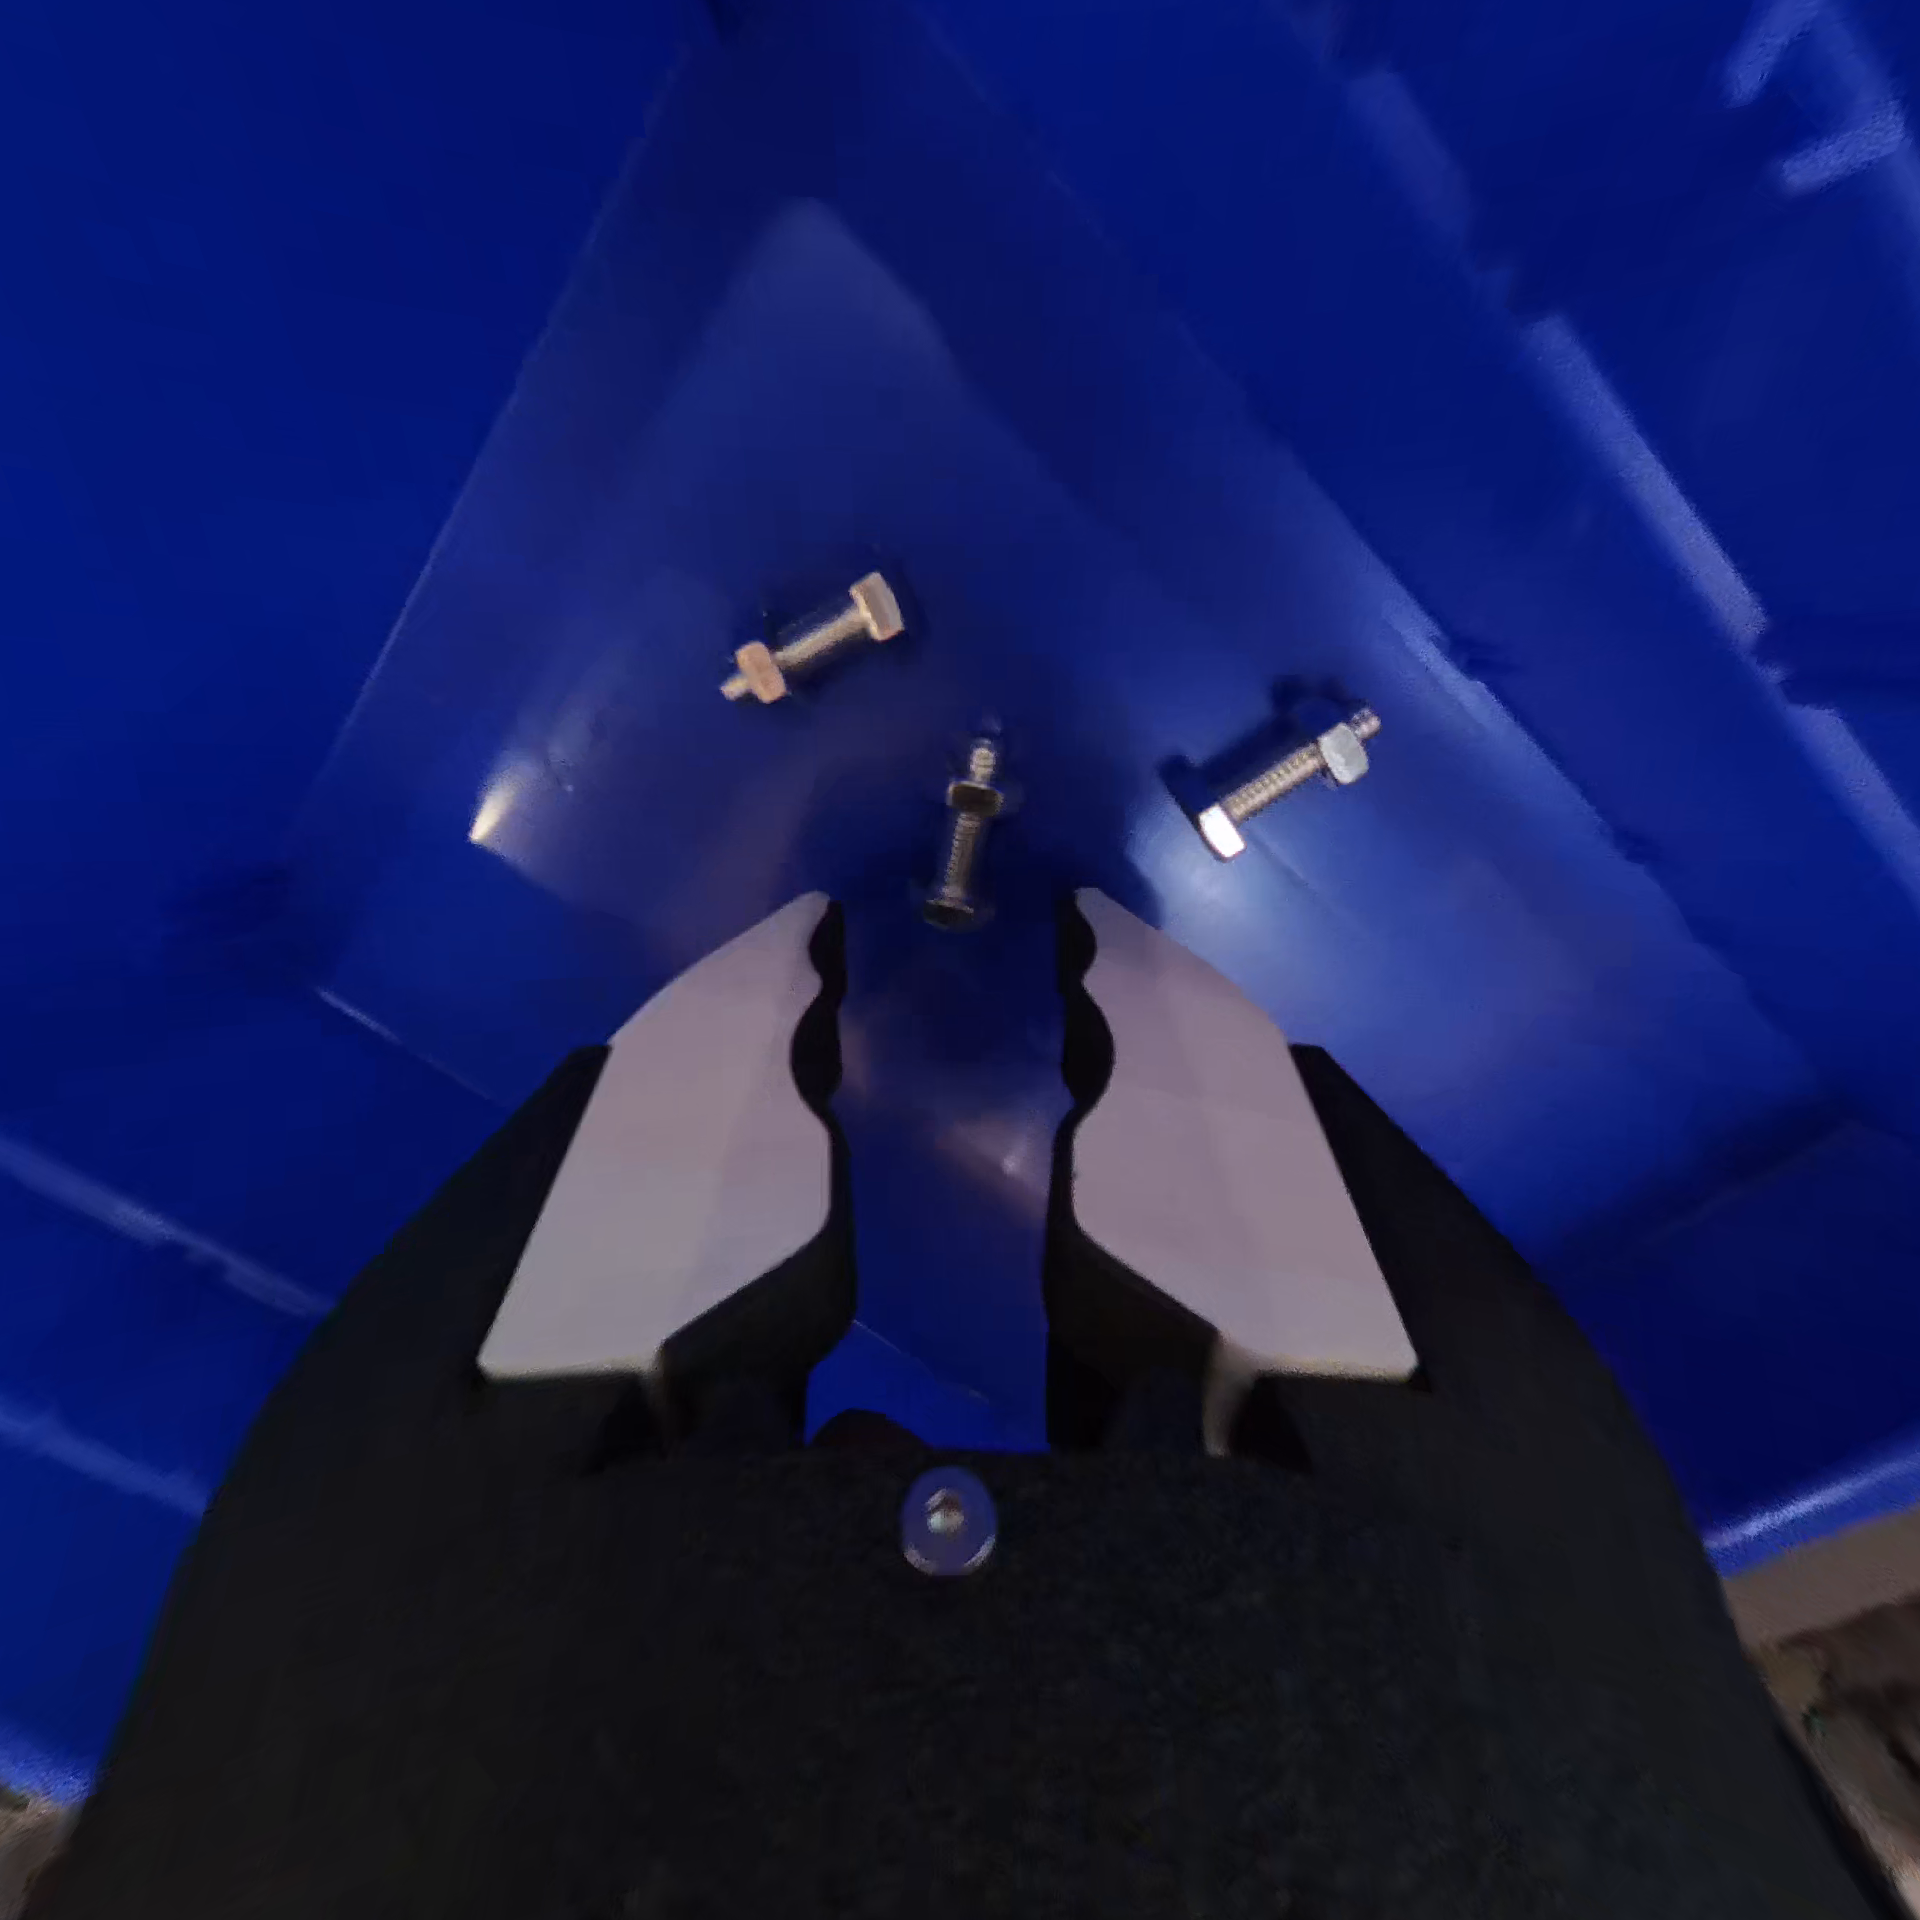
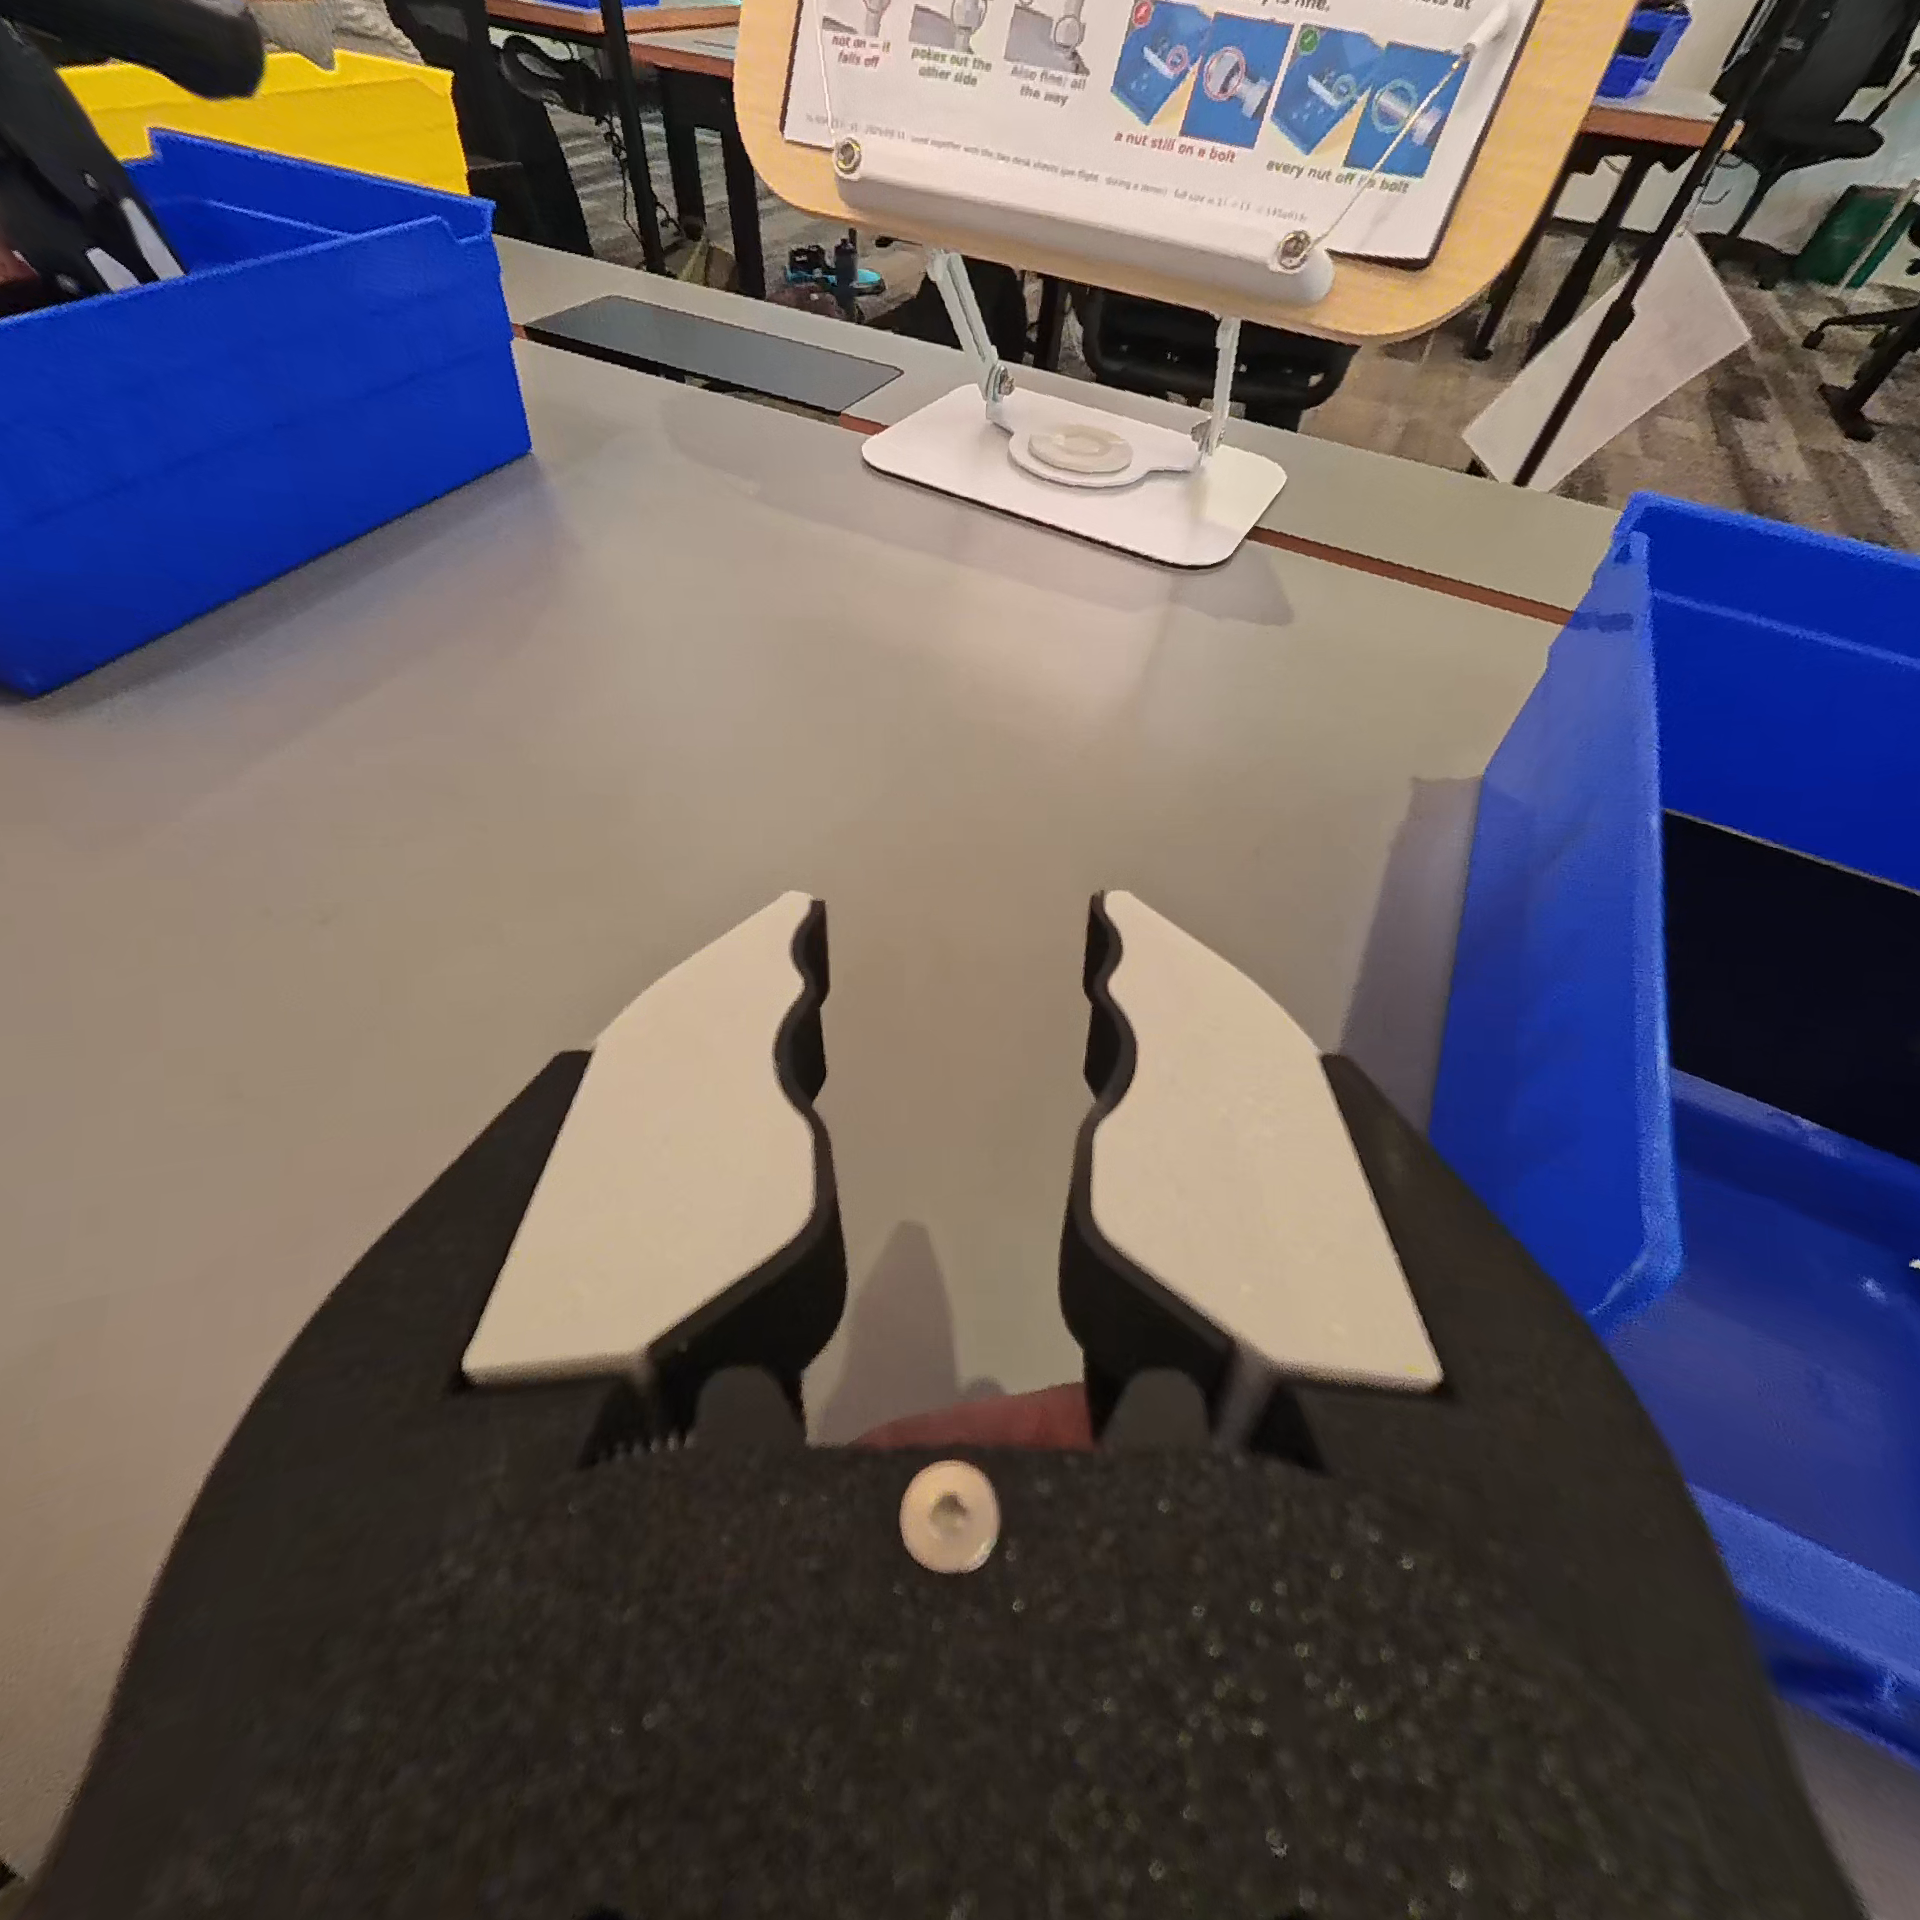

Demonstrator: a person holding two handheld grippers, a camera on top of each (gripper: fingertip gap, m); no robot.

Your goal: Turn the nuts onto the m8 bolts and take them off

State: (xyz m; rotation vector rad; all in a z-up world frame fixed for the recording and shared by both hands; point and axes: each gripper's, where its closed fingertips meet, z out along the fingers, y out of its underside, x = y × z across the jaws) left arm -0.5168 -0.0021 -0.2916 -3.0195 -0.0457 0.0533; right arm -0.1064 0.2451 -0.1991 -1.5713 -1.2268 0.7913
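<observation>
In the left wrist view three silver bolts, each with a nut on its thread, lie on the floor of a blue bin (image 1: 416, 520): one at the left (image 1: 816, 636), one in the middle (image 1: 964, 836), one at the right (image 1: 1283, 781). My left gripper (image 1: 951, 909) is open and empty, its tips just short of the middle bolt's head. In the right wrist view my right gripper (image 2: 956, 914) is open and empty above the grey table (image 2: 623, 831). The left gripper also shows far off at the left bin (image 2: 73, 208).
A blue bin (image 2: 239, 416) stands at the table's left with a yellow bin (image 2: 343, 104) behind it. Another blue bin (image 2: 1558, 987) stands at the right. A white stand (image 2: 1081, 468) holding an instruction sheet is at the table's far edge. Chairs and desks lie beyond. Left tips to right tips: about 50 cm.
</observation>
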